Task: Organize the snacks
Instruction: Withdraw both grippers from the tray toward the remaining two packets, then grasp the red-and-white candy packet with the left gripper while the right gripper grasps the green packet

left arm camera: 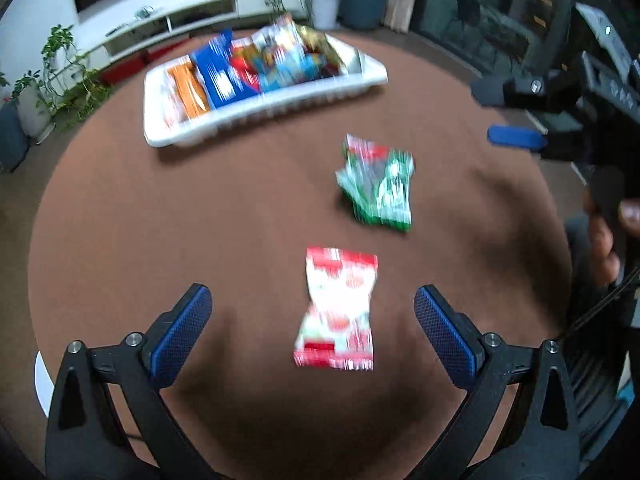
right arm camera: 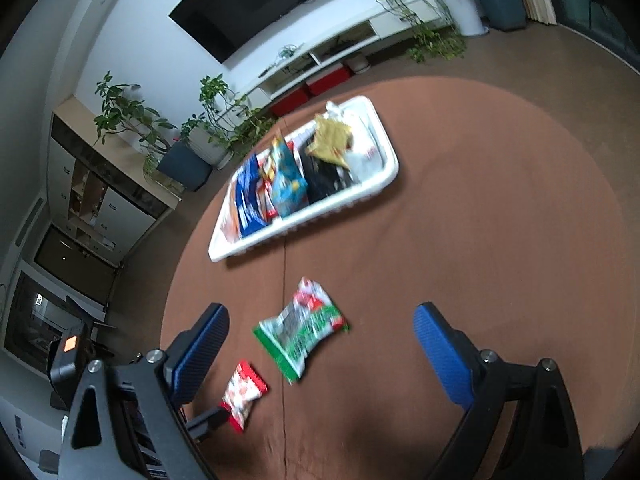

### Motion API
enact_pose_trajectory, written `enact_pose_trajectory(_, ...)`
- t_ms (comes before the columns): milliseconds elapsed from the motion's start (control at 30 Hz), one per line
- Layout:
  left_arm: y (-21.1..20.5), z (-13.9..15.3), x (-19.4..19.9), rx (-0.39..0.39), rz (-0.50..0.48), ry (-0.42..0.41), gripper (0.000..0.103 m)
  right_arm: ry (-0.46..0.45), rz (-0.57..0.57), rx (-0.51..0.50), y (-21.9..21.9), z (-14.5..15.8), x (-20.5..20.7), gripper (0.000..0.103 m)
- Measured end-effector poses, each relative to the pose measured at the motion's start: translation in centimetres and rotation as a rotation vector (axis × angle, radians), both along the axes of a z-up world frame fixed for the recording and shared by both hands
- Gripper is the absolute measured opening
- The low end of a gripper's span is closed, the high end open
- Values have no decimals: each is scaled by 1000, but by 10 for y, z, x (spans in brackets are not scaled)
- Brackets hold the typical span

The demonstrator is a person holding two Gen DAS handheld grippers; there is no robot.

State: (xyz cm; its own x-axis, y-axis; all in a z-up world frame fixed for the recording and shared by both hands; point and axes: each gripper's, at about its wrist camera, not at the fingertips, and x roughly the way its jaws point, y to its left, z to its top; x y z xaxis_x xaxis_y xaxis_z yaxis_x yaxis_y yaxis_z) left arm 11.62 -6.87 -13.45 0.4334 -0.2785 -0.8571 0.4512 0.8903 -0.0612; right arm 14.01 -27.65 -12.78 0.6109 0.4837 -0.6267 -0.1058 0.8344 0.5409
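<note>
Here both grippers hang over the round brown table [left arm camera: 168,208] with nothing in them. The left gripper [left arm camera: 312,312] has its jaws wide apart, straddling the red packet [left arm camera: 338,308], which lies flat near the table's near edge. The right gripper [right arm camera: 320,344] is likewise spread open, above the green packet [right arm camera: 304,332], a little further in toward the middle. Both packets lie apart from each other and from the white tray [left arm camera: 256,114], which sits toward the far edge, already crowded with upright snacks.

The risks, as I judge them, are mostly about the thin, flat wrappers. Lying flush on the cloth-like surface, either one could slide away as the pads [left arm camera: 184,332] close, or be pinched by a corner only and drop on the way over. The tray looks nearly full at one end, so a packet pushed in carelessly could topple its neighbours or perch on the rim. The two grippers also work close together and could knock one another.
</note>
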Motion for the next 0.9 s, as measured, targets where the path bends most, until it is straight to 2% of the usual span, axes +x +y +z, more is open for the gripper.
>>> enact_pose_trajectory(133,4,-8,-6,-15,29,13,101,37,-3,-3,2,-17,-12,96)
enact_pose_trajectory(200,6,-7,-9,-33,33,7,101,31,-5,-18,2,-17,-15,96)
enact_pose_trajectory(333,5,-8,-11,-16,16,12,101,16,-8,-27,2,-16,-17,96)
enact_pose_trajectory(367,5,-9,-10,-17,14,16,97,14,-7,-32,2,-16,-17,96)
enact_pose_trajectory(467,2,-16,2,-25,18,42,74,10,-1,-45,4,-17,-17,96)
enact_pose_trajectory(633,0,-16,5,-2,26,37,67,1,1,-63,6,-15,-20,96)
enact_pose_trajectory(767,-1,-16,4,3,18,32,57,-14,5,-88,10,-12,-22,96)
enact_pose_trajectory(900,-8,-16,2,22,-12,32,55,-17,14,-108,16,-12,-24,96)
